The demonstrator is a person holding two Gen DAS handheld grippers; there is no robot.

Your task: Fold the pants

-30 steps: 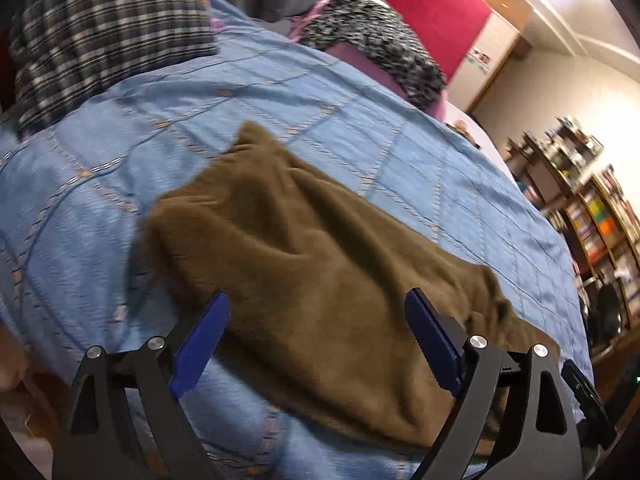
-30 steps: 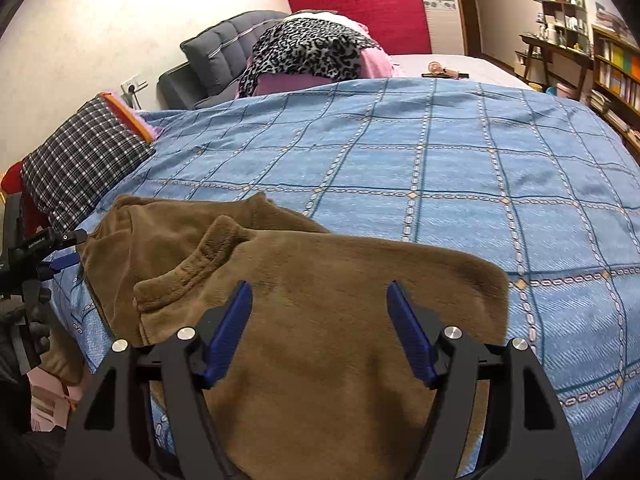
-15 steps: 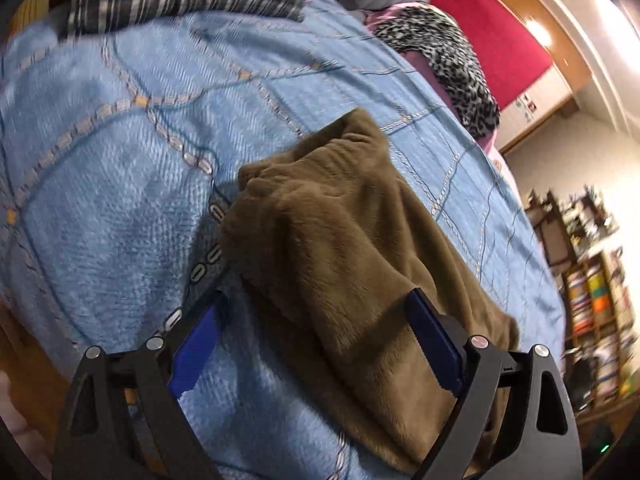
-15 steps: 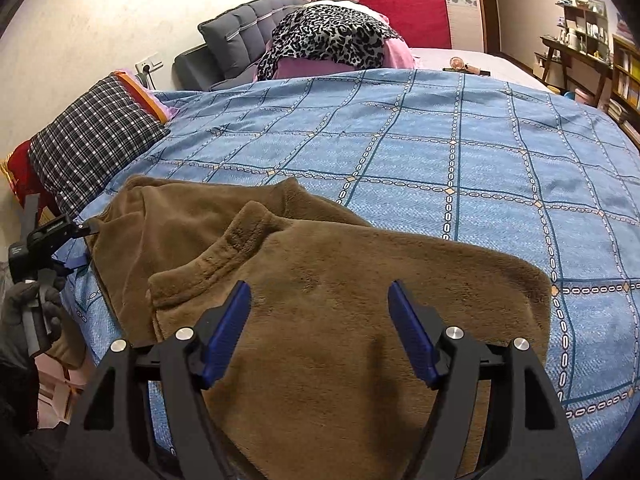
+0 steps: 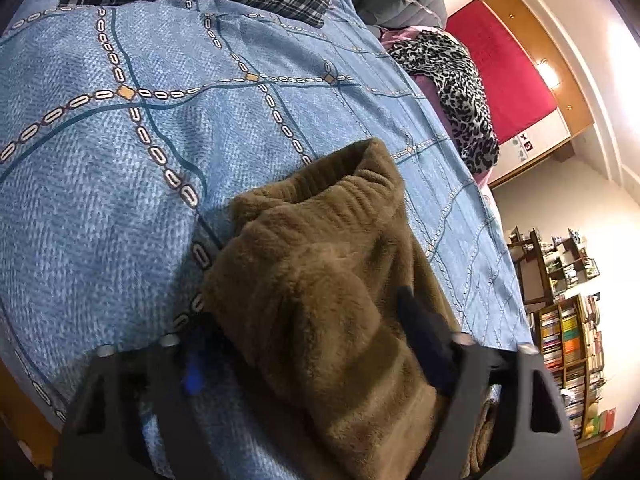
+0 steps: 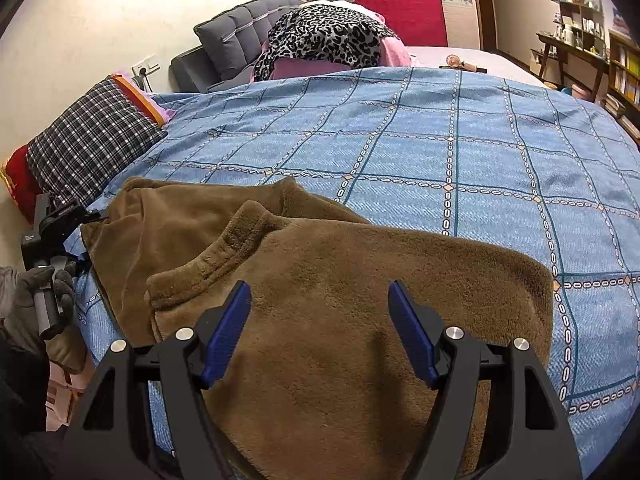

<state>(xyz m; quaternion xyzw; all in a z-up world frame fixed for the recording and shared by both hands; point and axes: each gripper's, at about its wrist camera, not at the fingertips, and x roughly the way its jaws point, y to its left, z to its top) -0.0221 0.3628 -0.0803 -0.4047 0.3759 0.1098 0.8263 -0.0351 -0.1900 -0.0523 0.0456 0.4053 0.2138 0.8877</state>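
Observation:
Brown fleece pants [image 6: 360,280] lie folded on the blue bedspread, the ribbed waistband [image 6: 224,240] toward the left. My right gripper [image 6: 320,320] is open, hovering just above the top layer. In the left wrist view the pants [image 5: 320,288] bunch up between the blurred fingers of my left gripper [image 5: 304,344], which stands open around the fabric edge at the bed's left side. From the right wrist view the left gripper [image 6: 52,232] shows at the pants' left end, held by a gloved hand.
A blue checked bedspread [image 6: 440,152] covers the bed. A plaid pillow [image 6: 92,136] lies at the left, a leopard-print cloth [image 6: 324,36] on a grey headboard cushion at the back. Bookshelves [image 5: 568,340] stand at the right.
The left gripper has moved in low onto the pants' left end, so the fabric now bunches between its fingers. The right gripper has risen slightly and stays open.

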